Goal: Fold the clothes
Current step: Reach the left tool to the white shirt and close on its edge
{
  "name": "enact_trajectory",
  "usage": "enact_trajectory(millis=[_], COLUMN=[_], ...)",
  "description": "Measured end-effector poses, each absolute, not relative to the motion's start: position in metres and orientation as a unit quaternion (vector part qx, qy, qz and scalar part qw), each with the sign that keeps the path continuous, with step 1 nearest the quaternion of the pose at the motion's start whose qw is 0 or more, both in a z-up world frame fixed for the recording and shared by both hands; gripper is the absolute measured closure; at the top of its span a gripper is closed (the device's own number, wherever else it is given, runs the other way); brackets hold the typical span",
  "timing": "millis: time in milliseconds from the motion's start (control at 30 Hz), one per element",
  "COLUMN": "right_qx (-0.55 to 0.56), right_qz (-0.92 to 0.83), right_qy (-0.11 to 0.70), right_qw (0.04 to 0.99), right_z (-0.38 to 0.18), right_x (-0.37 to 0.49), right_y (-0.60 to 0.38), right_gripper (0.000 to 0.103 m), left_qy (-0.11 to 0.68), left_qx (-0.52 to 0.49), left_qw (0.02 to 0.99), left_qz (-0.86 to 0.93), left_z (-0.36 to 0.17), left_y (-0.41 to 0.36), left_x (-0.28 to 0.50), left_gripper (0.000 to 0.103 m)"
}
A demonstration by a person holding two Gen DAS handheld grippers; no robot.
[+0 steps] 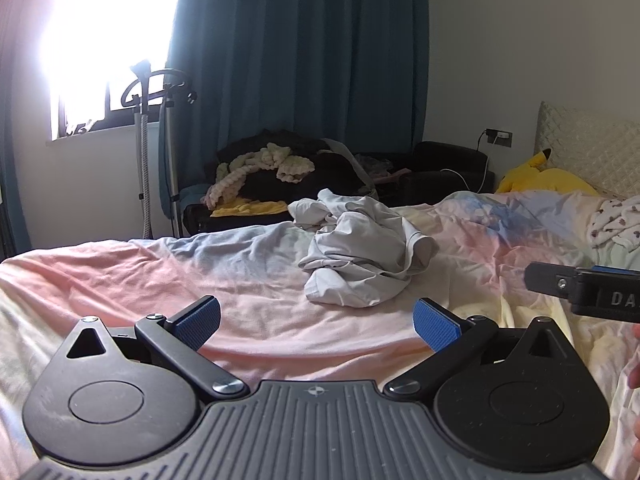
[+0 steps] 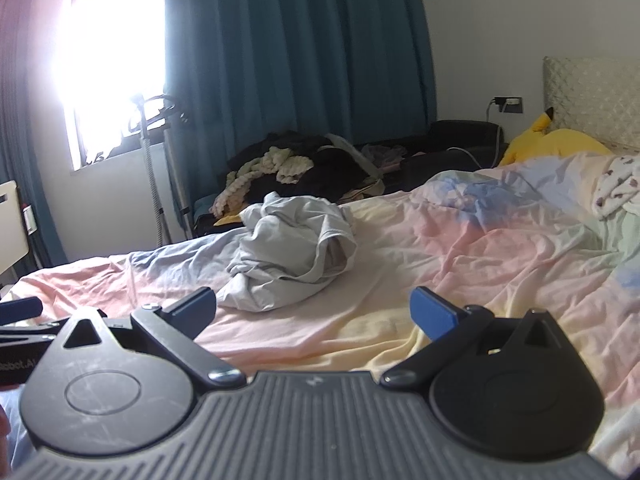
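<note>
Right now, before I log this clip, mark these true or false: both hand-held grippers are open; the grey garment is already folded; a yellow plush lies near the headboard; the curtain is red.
1. Both hand-held grippers are open. True: left hand-held gripper and right hand-held gripper hold nothing.
2. The grey garment is folded. False: it lies crumpled on the bed.
3. A yellow plush lies near the headboard. True.
4. The curtain is red. False: it is blue.
</note>
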State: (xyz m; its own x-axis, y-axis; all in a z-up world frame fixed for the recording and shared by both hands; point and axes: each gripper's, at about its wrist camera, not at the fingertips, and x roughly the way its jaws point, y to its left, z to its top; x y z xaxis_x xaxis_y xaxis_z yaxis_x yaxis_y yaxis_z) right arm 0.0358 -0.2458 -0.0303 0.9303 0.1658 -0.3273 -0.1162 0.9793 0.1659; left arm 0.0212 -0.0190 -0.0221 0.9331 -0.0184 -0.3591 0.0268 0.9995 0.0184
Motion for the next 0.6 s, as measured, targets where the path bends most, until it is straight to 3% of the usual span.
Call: enact_trajectory(millis=[300, 600], right_qx=[0.106, 0.123], right_qz=[0.027, -0.002], right_qy=[0.176, 0.192], right_qw=[0.978, 0.974], right_z=[-0.034, -0.054], right_x=[0.045, 0.07], right_y=[-0.27, -0.291], right_gripper=[0.0, 0.0], left_qy=[0.195, 0.177], left_qx=[0.082, 0.209], left_qw=[0.977, 0.961], left_qz=[-0.04, -0.046], left_z=[-0.028, -0.095], left_y=[-0.077, -0.145], left_x=[0.102, 0.208], left_gripper=[0.0, 0.009])
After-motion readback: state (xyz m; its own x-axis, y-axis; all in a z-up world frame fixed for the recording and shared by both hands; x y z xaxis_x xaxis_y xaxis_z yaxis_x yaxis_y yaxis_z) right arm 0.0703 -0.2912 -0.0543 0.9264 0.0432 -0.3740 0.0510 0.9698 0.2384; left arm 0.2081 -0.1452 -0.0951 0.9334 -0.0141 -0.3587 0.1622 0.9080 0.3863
